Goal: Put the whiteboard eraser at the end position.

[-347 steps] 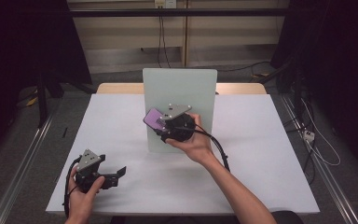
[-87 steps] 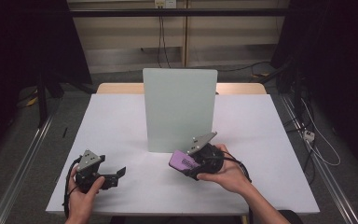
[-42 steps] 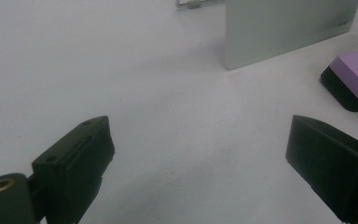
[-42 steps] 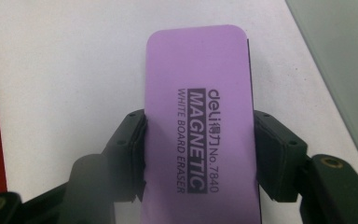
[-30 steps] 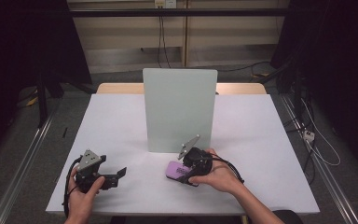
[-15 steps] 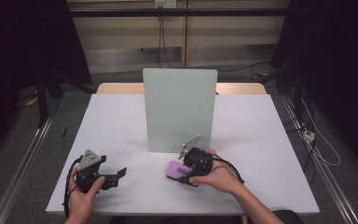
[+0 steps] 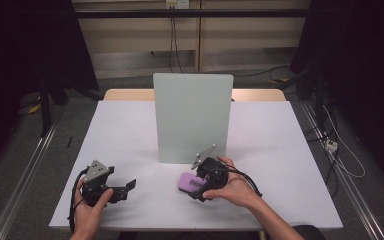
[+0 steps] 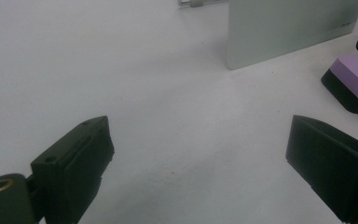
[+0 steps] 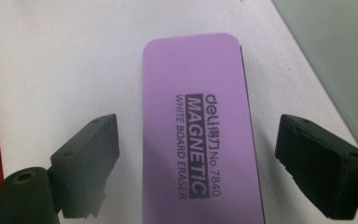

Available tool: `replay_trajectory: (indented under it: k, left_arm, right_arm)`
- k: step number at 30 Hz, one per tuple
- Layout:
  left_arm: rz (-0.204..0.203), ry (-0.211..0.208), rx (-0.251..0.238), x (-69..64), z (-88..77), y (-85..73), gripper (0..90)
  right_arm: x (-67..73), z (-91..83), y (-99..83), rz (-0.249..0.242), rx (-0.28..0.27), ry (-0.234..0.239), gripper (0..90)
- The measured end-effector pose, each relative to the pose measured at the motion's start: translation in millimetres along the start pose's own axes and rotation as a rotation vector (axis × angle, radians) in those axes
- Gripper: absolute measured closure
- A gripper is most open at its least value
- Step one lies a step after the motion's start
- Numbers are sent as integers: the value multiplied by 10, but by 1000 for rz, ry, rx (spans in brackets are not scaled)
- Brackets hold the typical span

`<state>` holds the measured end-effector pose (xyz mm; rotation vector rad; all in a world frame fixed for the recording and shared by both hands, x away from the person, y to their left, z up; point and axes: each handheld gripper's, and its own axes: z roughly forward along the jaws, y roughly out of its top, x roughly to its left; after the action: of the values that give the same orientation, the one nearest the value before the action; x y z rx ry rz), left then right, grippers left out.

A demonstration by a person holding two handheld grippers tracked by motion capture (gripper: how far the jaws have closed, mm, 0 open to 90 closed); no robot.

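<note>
You work in a lab or a recording studio room, not in a home. The white table [image 7: 130, 130] stands alone on a grey carpet floor [image 7: 25, 150], with black curtains [image 7: 25, 40] at 10 and 2 o'clock. At 12 o'clock a wall socket [image 7: 176, 4] feeds cables [image 7: 172, 35] down the beige wall. More loose cables [image 7: 340, 145] lie at 3 o'clock, and a metal floor rail [image 7: 25, 185] runs at 9 o'clock.

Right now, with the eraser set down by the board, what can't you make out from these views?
- Eraser: its near end is cut off by the bottom edge of the right gripper view.
- Eraser, high view: right gripper covers its right part; the print is too small.
- Whiteboard: its back face and stand are hidden, high view.
</note>
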<state>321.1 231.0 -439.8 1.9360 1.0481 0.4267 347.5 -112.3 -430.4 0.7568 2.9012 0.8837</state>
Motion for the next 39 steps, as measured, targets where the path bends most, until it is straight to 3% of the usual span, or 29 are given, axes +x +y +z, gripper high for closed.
replay_trajectory:
  k: [4, 8, 15, 22, 30, 39]
  left_arm:
    - [14, -6, 11, -25, 34, 13, 69]
    - [22, -13, 8, -47, 35, 7, 69]
    - [-1, 3, -5, 14, -33, -10, 68]
    - [-10, 6, -15, 37, -45, -8, 68]
    - [-7, -8, -27, 54, -32, 17, 63]
    - [-1, -17, -23, 33, -12, 30, 63]
  right_arm:
    - [-3, -34, 0, 9, -26, 0, 73]
    - [-7, -107, -15, 40, -65, -19, 89]
    - [-40, -231, -91, 98, -159, -64, 78]
    - [-63, -355, -267, 188, -266, -158, 78]
    - [-55, -507, -539, 259, -340, -296, 75]
    - [-93, -629, -819, 330, -393, -379, 76]
